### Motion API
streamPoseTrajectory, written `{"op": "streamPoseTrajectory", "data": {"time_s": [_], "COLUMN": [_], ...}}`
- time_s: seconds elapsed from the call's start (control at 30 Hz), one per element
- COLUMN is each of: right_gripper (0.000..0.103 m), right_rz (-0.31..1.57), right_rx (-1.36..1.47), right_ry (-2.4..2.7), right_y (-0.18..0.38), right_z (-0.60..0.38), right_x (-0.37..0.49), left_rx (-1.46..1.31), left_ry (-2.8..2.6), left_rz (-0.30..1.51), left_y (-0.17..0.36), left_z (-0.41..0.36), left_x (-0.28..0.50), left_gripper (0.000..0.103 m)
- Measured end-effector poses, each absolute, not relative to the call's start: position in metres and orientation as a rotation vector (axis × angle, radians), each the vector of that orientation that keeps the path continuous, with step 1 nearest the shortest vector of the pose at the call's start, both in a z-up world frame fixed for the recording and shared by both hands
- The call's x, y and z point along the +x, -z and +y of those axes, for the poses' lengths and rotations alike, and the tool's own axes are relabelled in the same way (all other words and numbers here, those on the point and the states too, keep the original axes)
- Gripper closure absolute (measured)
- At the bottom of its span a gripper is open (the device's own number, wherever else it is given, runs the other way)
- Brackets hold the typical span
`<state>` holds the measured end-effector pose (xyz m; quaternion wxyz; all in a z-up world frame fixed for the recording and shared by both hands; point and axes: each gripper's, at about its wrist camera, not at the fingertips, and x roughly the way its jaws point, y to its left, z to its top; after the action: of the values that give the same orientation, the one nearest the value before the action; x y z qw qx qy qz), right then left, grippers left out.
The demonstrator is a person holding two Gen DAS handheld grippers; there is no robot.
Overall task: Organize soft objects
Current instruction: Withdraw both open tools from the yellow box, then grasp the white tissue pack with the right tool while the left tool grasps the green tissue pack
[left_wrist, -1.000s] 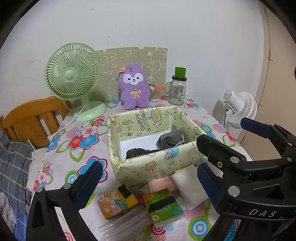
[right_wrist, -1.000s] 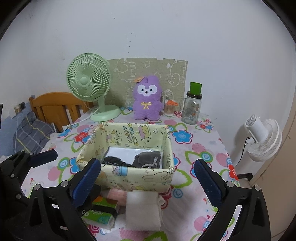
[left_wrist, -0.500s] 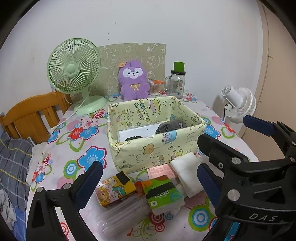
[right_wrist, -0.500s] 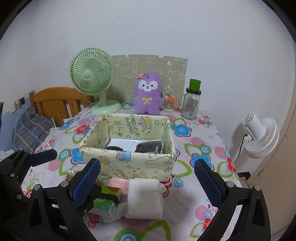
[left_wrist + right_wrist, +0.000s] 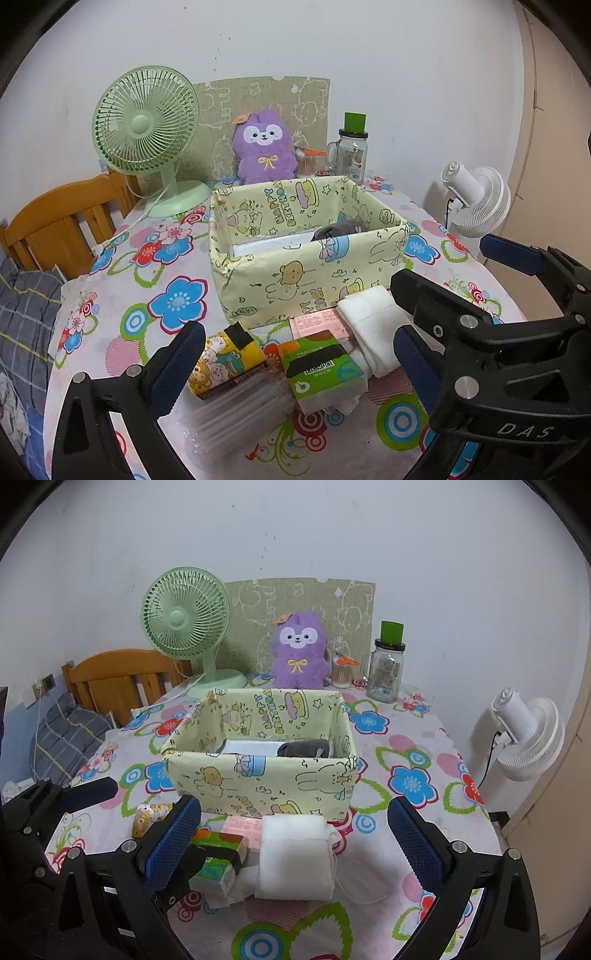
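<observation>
Counted on and around the flowered table (image 5: 424, 738)

Two fans: green desk fan (image 5: 184, 618) at 11 o'clock, white fan (image 5: 528, 734) at 3. One plush (image 5: 299, 651), one jar (image 5: 386, 674), one box (image 5: 258, 775), three tissue packs, one white cloth (image 5: 295, 856), two open grippers.

"HAPPY BIRTHDAY" runs down the inner back wall of the yellow box (image 5: 280, 206), and "DAS" is stamped on the right gripper (image 5: 295, 843) body; other pkg print's illegible.

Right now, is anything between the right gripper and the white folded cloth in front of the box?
Nothing visible. The right gripper is open, with the white cloth directly ahead between its fingers; the green tissue pack lies to one side.
</observation>
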<state>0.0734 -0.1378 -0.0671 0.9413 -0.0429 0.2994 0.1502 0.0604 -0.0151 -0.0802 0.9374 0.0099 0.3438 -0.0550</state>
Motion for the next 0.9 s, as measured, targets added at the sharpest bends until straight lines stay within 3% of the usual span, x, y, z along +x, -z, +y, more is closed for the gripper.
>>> {"op": "streamPoseTrajectory", "data": {"time_s": [0.9], "right_gripper": [0.001], "right_rz": [0.751], "right_rx": [-0.106], "right_ry": [-0.293], "right_y": [0.120], "right_z": [-0.134], "right_x": [0.099], "left_rx": [-0.045], "left_ry": [0.113], "left_rz": [0.843], "left_y": [0.134], "left_z": [-0.007], "left_x": [0.083], "left_gripper": [0.000]}}
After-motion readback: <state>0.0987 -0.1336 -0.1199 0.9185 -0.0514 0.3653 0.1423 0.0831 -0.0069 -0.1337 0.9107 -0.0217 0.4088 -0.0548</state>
